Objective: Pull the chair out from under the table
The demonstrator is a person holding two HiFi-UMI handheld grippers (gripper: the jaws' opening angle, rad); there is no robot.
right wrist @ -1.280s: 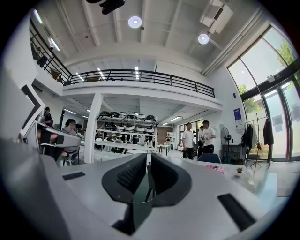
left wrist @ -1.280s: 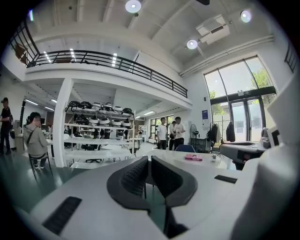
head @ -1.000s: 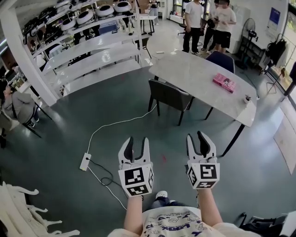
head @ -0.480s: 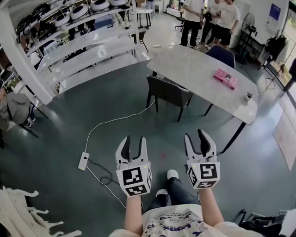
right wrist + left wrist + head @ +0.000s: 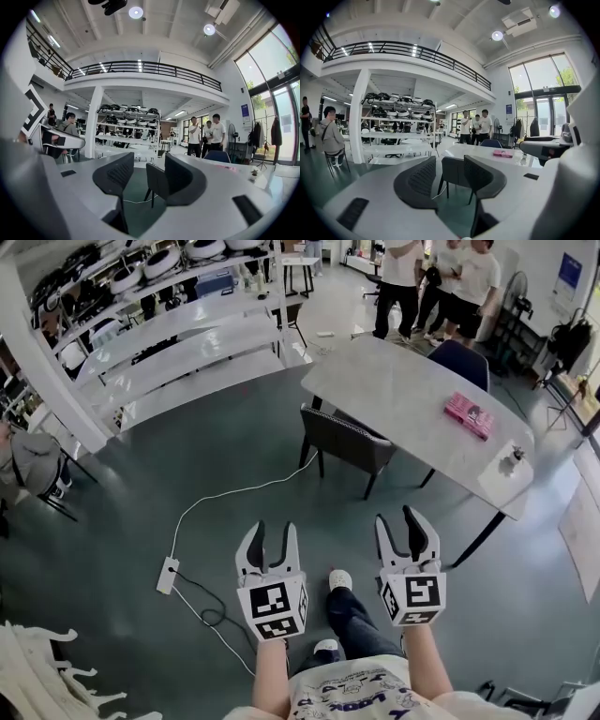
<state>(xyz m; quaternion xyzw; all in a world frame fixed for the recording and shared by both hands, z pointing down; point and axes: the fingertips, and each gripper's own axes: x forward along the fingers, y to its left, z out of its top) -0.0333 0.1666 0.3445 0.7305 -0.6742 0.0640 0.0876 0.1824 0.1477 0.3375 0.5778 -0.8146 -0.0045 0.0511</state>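
**Both grippers open, chair tucked under the table**

We're well short of the target here. The dark chair stands far ahead, its seat pushed under the near-left edge of the pale table, its back turned our way. The left gripper hangs over the green floor, jaws released, nothing between them. Beside it on the right, the right gripper has just been opening its jaws, and they stand apart with only air between them. A pink box lies far right on the table. A white cable runs left across the floor to a power strip.
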